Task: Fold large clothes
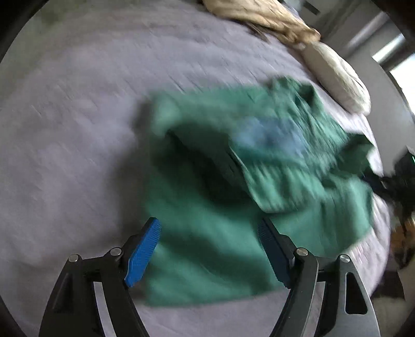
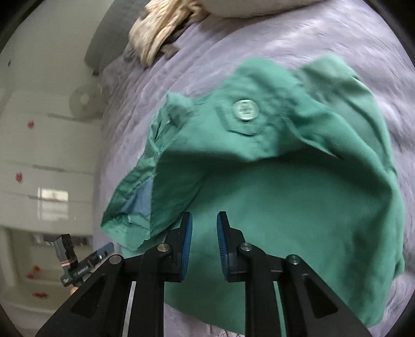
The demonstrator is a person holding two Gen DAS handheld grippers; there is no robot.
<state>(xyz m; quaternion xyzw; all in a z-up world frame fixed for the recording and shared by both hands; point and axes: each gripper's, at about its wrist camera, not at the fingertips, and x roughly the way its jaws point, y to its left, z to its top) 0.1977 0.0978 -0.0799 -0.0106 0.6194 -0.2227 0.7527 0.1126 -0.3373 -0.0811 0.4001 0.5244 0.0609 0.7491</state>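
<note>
1. The crumpled green cotton garment is seen lying on the lilac bedspread.
2. The left gripper is held wide, empty.
3. The right gripper, narrowly parted and empty, is judged nearer, directly above the cloth.

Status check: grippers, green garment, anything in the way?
Left gripper open wide, empty. Right gripper open, narrow gap, empty. Green garment rumpled on bed. Beige cloth off at far edge.

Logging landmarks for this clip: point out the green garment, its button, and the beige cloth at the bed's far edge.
green garment [image 2: 298, 207]: right wrist view, flat middle panel.
button [image 2: 244, 110]: right wrist view, button face.
beige cloth [image 1: 272, 18]: left wrist view, crumpled middle.
</note>
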